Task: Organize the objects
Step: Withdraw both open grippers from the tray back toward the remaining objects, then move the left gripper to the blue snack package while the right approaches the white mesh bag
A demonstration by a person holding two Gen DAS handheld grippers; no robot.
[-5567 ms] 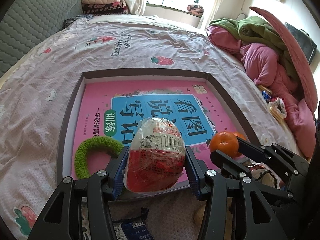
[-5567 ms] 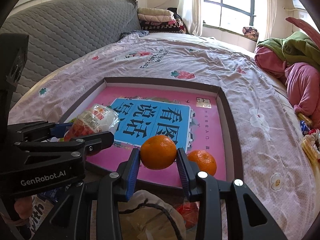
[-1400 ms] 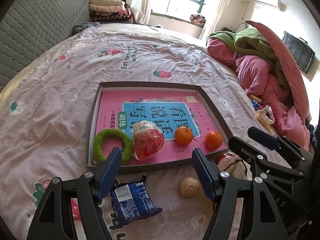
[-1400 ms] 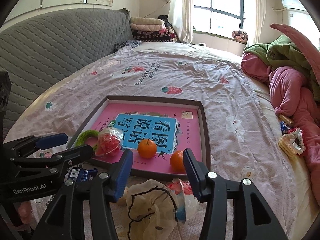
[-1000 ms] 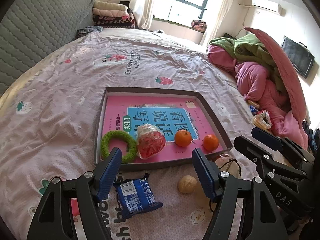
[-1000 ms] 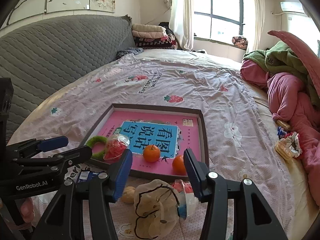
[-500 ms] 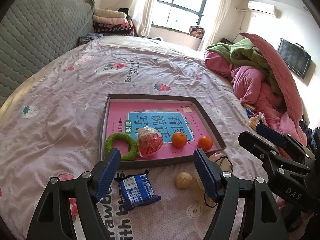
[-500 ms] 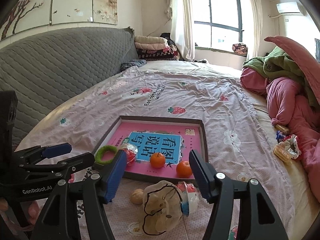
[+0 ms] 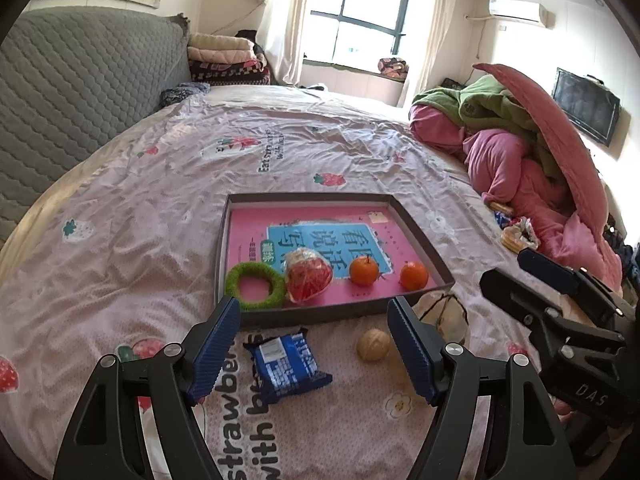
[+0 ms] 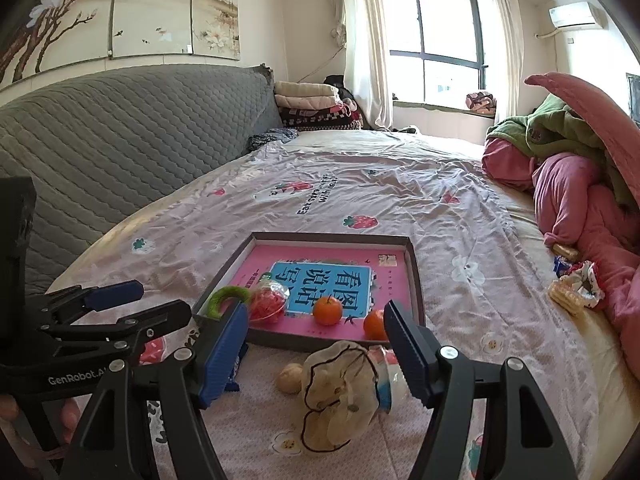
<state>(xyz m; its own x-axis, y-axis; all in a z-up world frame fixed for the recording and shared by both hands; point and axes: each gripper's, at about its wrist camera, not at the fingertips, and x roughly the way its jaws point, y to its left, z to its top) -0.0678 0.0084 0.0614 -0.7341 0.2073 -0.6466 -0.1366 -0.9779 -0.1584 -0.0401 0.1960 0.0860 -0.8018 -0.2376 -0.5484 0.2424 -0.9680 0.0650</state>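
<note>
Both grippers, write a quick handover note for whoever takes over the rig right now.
Left gripper open, empty; right gripper open, empty, both held back above the bed.
In the tray: green ring, wrapped red snack, two oranges.
Left on the sheet in front of the tray: blue packet, small beige ball, beige pouch.
Those probably go in next.
</note>
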